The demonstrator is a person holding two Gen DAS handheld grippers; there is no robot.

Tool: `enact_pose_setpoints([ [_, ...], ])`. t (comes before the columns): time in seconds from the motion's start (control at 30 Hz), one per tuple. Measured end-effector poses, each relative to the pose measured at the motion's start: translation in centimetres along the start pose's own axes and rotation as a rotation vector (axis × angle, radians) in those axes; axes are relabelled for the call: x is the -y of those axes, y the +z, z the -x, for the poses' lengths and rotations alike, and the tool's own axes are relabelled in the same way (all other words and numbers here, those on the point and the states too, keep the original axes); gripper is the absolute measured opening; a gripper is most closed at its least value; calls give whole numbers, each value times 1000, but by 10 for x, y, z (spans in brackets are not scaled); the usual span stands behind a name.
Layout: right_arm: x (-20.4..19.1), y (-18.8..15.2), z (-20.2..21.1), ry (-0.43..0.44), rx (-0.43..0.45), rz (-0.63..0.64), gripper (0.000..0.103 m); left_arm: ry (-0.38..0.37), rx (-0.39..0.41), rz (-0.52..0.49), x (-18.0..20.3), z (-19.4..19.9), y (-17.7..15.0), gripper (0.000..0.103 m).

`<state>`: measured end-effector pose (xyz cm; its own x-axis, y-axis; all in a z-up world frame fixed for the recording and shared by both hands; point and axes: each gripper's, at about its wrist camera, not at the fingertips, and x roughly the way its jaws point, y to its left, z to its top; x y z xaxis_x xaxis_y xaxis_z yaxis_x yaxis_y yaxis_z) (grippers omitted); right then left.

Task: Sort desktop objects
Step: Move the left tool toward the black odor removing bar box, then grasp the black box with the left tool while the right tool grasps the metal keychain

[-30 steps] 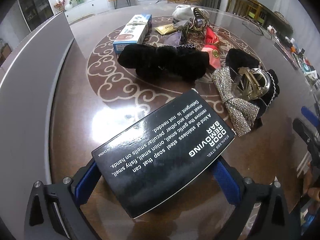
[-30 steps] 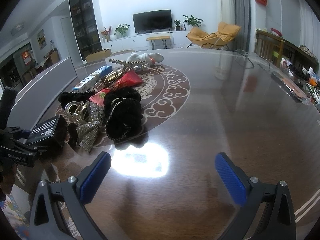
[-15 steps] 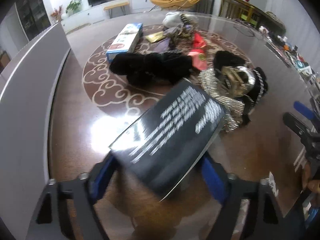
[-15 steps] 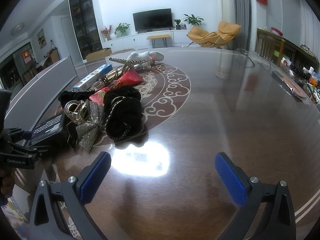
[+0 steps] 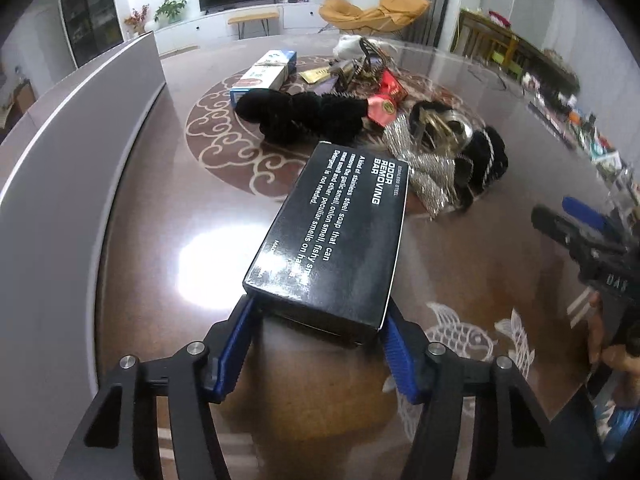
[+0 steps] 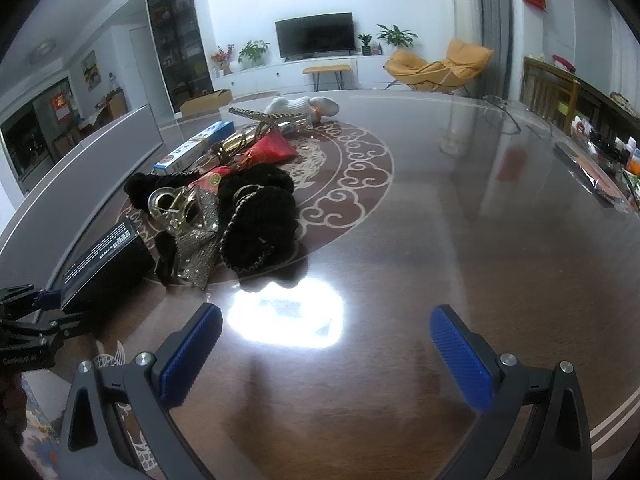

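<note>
The round brown table [image 6: 460, 240] with its pale cloud-scroll ring carries everything. A heap of accessories sits on that ring: a black furry band [image 5: 304, 114], a black fluffy scrunchie [image 6: 260, 228], a rhinestone bow [image 5: 428, 172] and a red pouch [image 6: 270, 148], with a long blue-and-white box [image 5: 264, 74] lying beyond them; whether that box is open cannot be told. The black odor-remover box [image 5: 340, 236] is closed and held above the table's near side, just short of the heap. Its long axis runs away from the left gripper [image 5: 320, 332], tilted slightly right, far end toward the bow. The left gripper's blue pads clamp the box's near end. The right gripper [image 6: 326, 336] hovers low over bare tabletop, jaws spread wide, grasping nothing.
</note>
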<state>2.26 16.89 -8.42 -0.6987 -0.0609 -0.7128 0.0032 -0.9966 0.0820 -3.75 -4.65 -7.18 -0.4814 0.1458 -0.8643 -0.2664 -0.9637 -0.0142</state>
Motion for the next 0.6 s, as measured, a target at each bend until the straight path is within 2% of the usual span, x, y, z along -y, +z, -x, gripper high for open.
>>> enact_pose_setpoints([
  [0.07,0,0,-2,6,-8,1,103,10,-9,-26,4,0,-1,62],
  [0.1,0,0,0,18,-3,2,103,12,-14,-38,5,0,-1,66],
  [0.2,-4,-3,14,102,30,31,103,25,10,-73,10,7,4,77],
  [0.27,-8,-4,19,174,0,52,103,30,28,-95,13,8,12,86],
  [0.33,-15,-6,15,248,-54,57,103,40,26,-114,17,1,22,87],
  [0.37,-18,-7,13,255,-75,61,103,42,18,-117,18,-6,28,87],
  [0.43,-26,-8,7,256,-111,80,101,34,1,-102,19,-19,37,72],
  [0.47,-30,-8,6,260,-121,89,98,23,-1,-87,18,-22,39,58],
  [0.53,-37,-8,4,279,-138,100,96,2,15,-34,12,-21,40,58],
  [0.6,-43,-7,1,291,-157,102,94,14,37,6,4,-16,31,58],
])
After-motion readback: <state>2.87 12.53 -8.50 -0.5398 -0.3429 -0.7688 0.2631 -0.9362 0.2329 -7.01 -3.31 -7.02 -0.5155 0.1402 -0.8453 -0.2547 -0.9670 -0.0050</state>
